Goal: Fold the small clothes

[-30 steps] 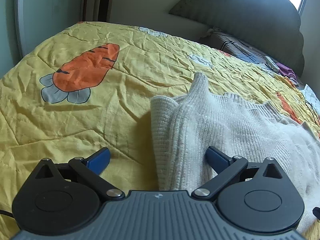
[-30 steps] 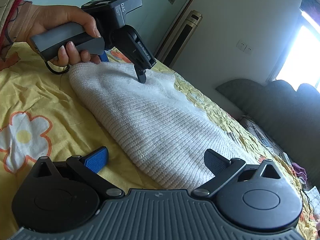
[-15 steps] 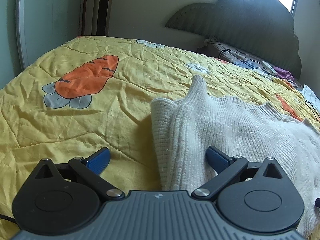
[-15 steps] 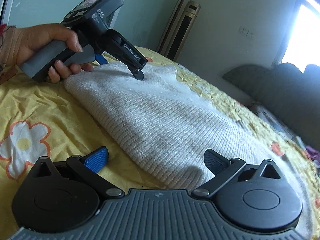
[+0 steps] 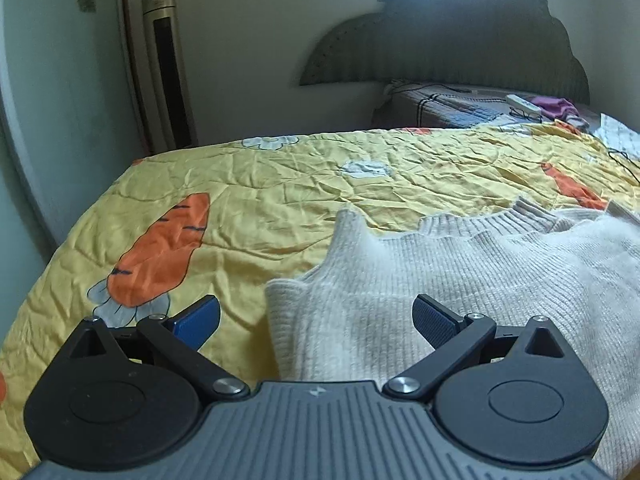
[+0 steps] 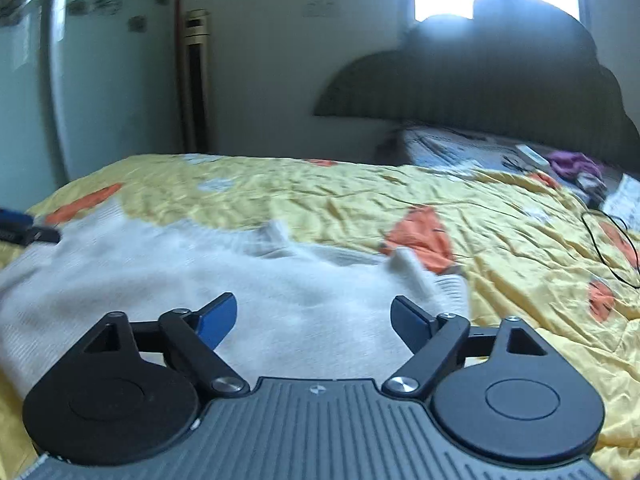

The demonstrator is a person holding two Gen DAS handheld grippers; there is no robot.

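The left gripper's fingers are spread wide and nothing is grasped; the right gripper's fingers are closing over the white sweater, not yet pinching it. The sweater is seen partly folded on the bed; further folds are judged left.

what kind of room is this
Most likely a home bedroom: a bed with a yellow carrot-print quilt, a padded cloud-shaped headboard, and a white knit sweater lying on the quilt.

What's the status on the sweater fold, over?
Left tongs open, empty. Right tongs closing, nothing pinched. White sweater rumpled on yellow bedspread. Nothing in the way.
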